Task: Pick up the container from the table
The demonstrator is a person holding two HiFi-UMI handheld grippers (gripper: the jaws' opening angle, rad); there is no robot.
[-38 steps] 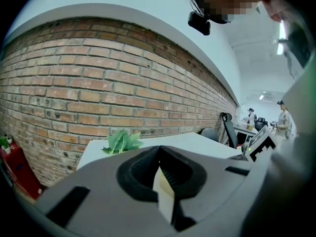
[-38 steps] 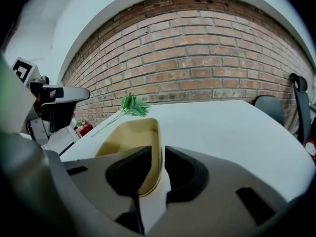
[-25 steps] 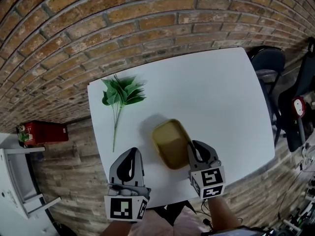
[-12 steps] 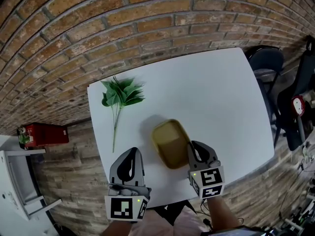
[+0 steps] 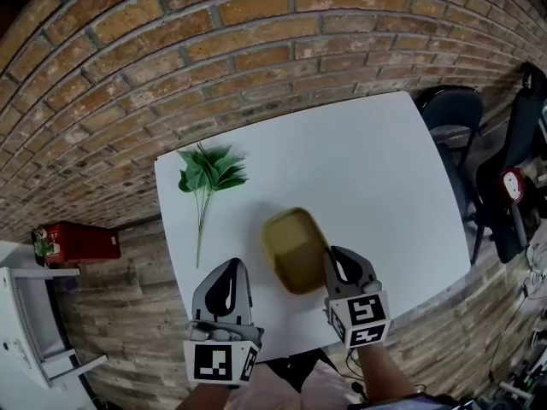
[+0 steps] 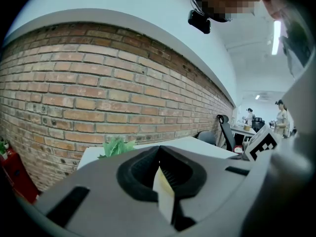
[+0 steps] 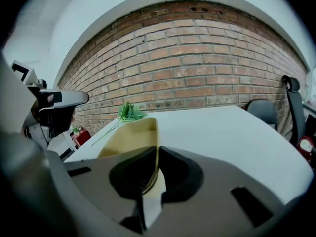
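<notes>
A tan, open-topped container [image 5: 293,248] sits near the front of the white table [image 5: 367,169]. My right gripper [image 5: 329,254] is at its right near corner, shut on the thin side wall. In the right gripper view the container [image 7: 129,138] reaches forward from the jaws, and the right gripper [image 7: 157,151] has one jaw inside the wall and one outside. I cannot tell whether the container is off the table. My left gripper [image 5: 229,268] hangs to the left of the container, apart from it. The left gripper [image 6: 159,149] is shut with nothing in it.
A green leafy sprig [image 5: 209,171] lies at the table's far left, its stem running toward the left gripper. A brick wall stands behind the table. A dark chair [image 5: 453,114] is at the right edge, a red box [image 5: 77,239] and a white shelf [image 5: 26,314] on the left.
The head view has shifted a little. Both grippers and the container keep their places, with the right jaws still at the container's wall.
</notes>
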